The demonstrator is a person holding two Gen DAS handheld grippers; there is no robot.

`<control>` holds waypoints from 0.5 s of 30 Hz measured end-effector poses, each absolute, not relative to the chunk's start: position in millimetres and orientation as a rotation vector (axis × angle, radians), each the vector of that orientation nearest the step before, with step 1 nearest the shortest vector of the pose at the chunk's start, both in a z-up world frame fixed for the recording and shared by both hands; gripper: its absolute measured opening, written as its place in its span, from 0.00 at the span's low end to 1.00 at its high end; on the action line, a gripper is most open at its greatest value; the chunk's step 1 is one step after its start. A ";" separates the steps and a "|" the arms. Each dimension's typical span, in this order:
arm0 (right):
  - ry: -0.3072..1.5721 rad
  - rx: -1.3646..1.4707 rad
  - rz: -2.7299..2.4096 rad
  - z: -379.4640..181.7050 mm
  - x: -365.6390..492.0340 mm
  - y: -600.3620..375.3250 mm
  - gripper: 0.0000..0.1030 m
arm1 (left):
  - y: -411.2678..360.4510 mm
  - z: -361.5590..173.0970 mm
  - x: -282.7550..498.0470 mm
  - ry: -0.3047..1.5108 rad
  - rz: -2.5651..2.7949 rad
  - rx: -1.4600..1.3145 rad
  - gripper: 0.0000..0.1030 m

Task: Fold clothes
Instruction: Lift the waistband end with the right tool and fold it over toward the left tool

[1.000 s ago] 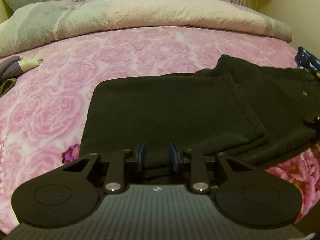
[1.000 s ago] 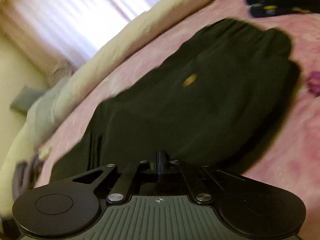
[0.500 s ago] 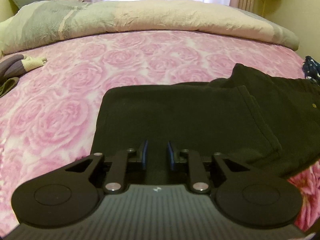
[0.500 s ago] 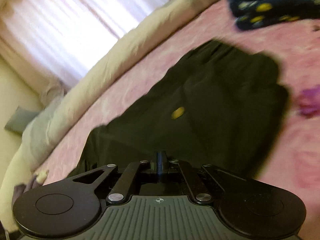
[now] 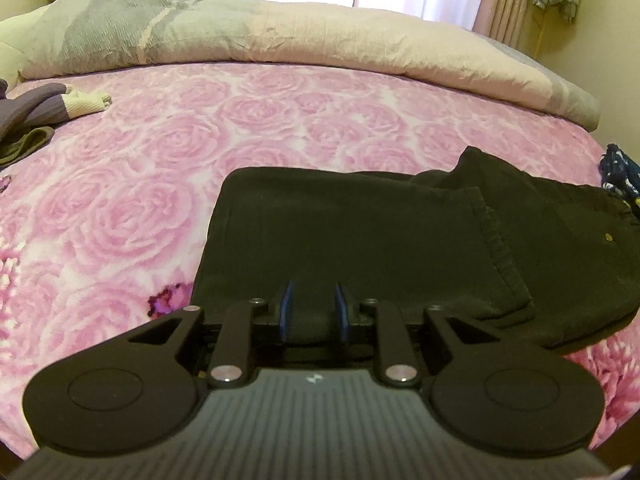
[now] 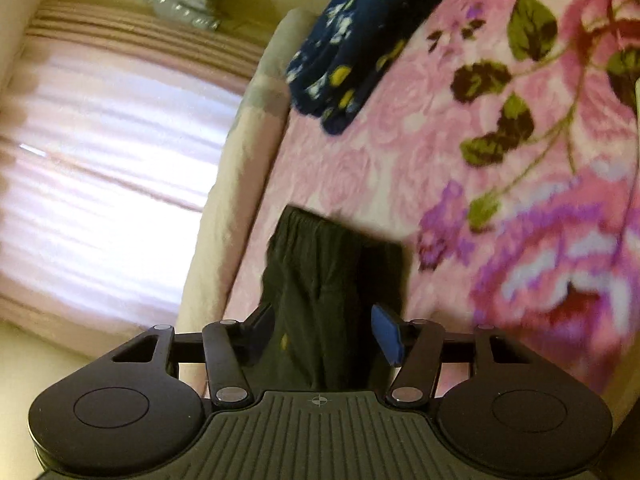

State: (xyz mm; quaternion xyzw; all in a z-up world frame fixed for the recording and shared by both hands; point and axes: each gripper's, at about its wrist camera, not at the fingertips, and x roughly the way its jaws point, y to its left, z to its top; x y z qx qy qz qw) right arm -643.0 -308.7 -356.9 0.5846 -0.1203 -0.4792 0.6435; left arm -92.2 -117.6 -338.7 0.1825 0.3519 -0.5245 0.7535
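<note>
Black trousers [image 5: 360, 240] lie folded over on the pink rose bedspread [image 5: 120, 200], the hemmed leg end laid across the waist part with a small brass button [image 5: 608, 235]. My left gripper [image 5: 312, 312] hovers at the near edge of the trousers, its blue pads a small gap apart and holding nothing. My right gripper [image 6: 326, 334] is open wide and empty, tilted steeply, over the waist end of the trousers [image 6: 320, 280].
A rolled beige and grey duvet [image 5: 280, 36] runs along the far side of the bed. Purple, cream and olive clothes [image 5: 36, 116] lie at the far left. A navy floral garment [image 6: 340, 48] lies beyond the trousers; it also shows at the right edge [image 5: 620, 172].
My right gripper has opened from shut and swung round towards the waist end and the navy garment. My left gripper has drawn back slightly, staying open.
</note>
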 end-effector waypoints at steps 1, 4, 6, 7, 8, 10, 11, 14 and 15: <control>-0.269 1.320 -1.100 -360.4 -639.5 -314.2 0.56 | -118.0 -338.5 -92.3 0.768 -1.144 0.399 0.19; -0.238 1.339 -1.053 -371.1 -632.0 -324.4 0.30 | -119.6 -339.5 -92.7 0.771 -1.141 0.400 0.19; -0.214 1.313 -1.064 -369.4 -632.4 -319.9 0.15 | -120.4 -340.0 -93.4 0.773 -1.140 0.403 0.19; -0.202 1.298 -1.073 -368.0 -632.9 -317.1 0.14 | -120.5 -339.8 -93.8 0.772 -1.142 0.405 0.19; -0.190 1.283 -1.081 -366.5 -633.4 -314.3 0.12 | -120.4 -339.3 -93.9 0.769 -1.146 0.407 0.19; -0.161 1.250 -1.101 -361.5 -633.9 -308.3 0.12 | -120.2 -338.5 -93.4 0.762 -1.152 0.411 0.19; -0.138 1.259 -1.116 -364.5 -632.7 -308.9 0.12 | -120.3 -338.4 -92.6 0.762 -1.152 0.410 0.19; -0.063 1.304 -1.164 -377.6 -628.7 -313.2 0.19 | -120.7 -338.8 -89.4 0.774 -1.144 0.399 0.19; -0.077 1.326 -1.164 -380.3 -630.4 -313.5 0.30 | -119.8 -338.5 -88.5 0.775 -1.145 0.393 0.19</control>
